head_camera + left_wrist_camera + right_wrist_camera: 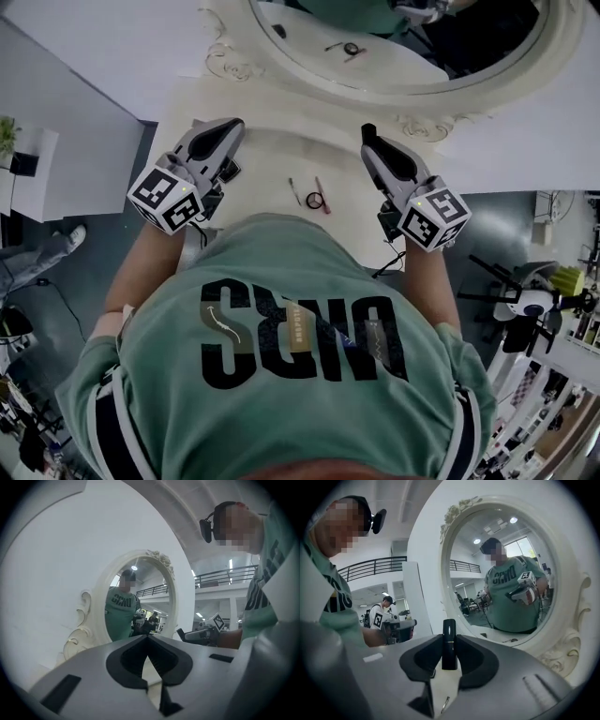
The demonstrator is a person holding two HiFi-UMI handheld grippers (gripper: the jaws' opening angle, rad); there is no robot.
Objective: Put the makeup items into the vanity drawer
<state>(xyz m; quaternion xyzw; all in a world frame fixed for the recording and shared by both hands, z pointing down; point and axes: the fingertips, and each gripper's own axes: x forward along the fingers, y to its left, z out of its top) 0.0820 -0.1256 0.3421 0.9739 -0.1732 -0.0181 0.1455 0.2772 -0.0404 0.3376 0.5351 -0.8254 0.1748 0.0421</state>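
Note:
My right gripper (pixel 449 649) is shut on a black lipstick tube (pixel 449 634), which stands upright between its jaws. In the head view it (pixel 371 143) hovers over the right side of the cream vanity top (pixel 272 155), with the tube (pixel 367 130) sticking out at its tip. My left gripper (pixel 148 638) is shut with its tips touching and nothing between them; it (pixel 232 129) is over the left side of the top. Between the two lie a thin dark pencil (pixel 294 190), a small black ring-shaped item (pixel 315 199) and a red pencil (pixel 322 195). No drawer shows.
The oval mirror in its ornate cream frame (pixel 309 80) stands at the back of the vanity and fills both gripper views (pixel 454 536). The person's green-shirted body (pixel 281 356) hides the vanity's front edge. Another person (pixel 384 609) stands far off.

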